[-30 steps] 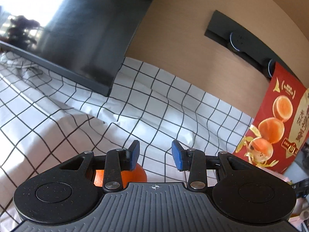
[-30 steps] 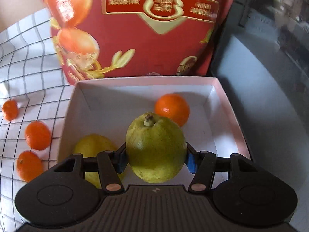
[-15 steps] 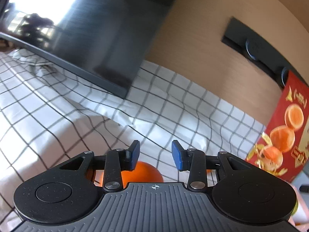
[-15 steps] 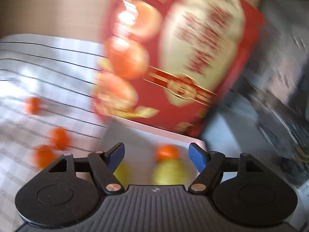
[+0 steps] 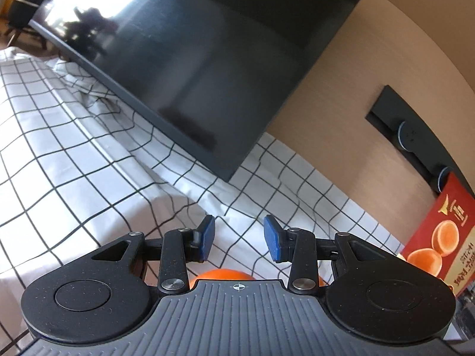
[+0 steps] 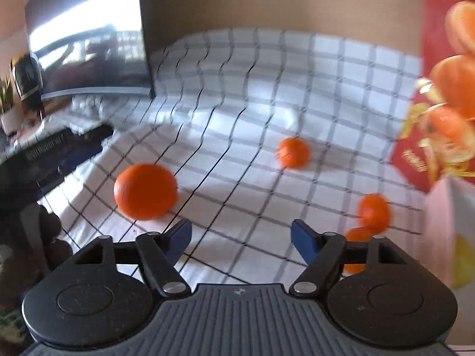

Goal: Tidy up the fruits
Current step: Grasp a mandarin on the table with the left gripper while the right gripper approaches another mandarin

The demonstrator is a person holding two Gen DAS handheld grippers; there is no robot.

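In the left wrist view, a checked cloth [image 5: 89, 160] was spread from 9 o'clock across the middle, with a dark screen [image 5: 190, 59] leaning over it at 12 o'clock. The left gripper [image 5: 239, 238] was held low at 6 o'clock, its blue-padded jaws parted by a moderate gap and nothing gripped between them. An orange [image 5: 221, 276] was partly hidden just beneath the gripper body, below the gap. At 3 o'clock a red carton [image 5: 439, 246] printed with oranges was seen against the tan wall.

In the right wrist view, which was blurred, the screen was seen at 10 o'clock. A large orange [image 6: 145, 191] lay on the cloth at 9 o'clock, just beyond the left finger. The right gripper [image 6: 241, 237] was held at 6 o'clock, jaws spread wide and empty. A small mandarin [image 6: 292, 152] lay farther off at 1 o'clock. Two more mandarins [image 6: 374, 212] were placed close together at 3 o'clock, the nearer one partly covered by the right finger. At the far right, a white box wall [image 6: 439, 225] was seen below the red carton, with something yellow [image 6: 464, 259] inside.
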